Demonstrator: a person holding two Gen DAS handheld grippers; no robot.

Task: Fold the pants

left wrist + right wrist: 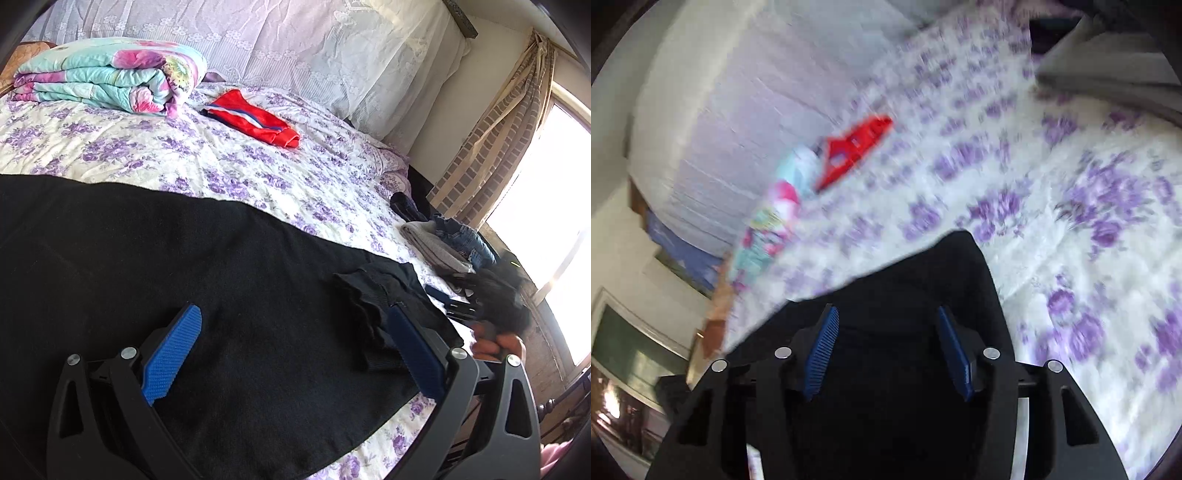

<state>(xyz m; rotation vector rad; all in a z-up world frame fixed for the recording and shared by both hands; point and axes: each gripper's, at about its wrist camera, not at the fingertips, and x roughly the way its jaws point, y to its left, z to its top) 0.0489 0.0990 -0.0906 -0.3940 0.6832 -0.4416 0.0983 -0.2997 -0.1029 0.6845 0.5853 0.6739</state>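
Note:
Black pants [184,266] lie spread flat across the flowered bed sheet [229,162]. In the left wrist view my left gripper [291,332] is open just above the cloth, its blue pads [173,350] wide apart, with the ribbed waistband or cuff [365,314] beside the right pad. My right gripper shows there as a blurred dark shape [491,306] at the pants' right end. In the blurred right wrist view my right gripper [886,332] is open over a black end of the pants [923,288], pads on either side of it.
Folded red shorts [255,116] and a folded floral quilt [107,75] lie near the lace-covered headboard [295,48]. A stack of folded grey and denim clothes [443,240] sits at the bed's right edge. A curtain [491,136] and bright window are beyond.

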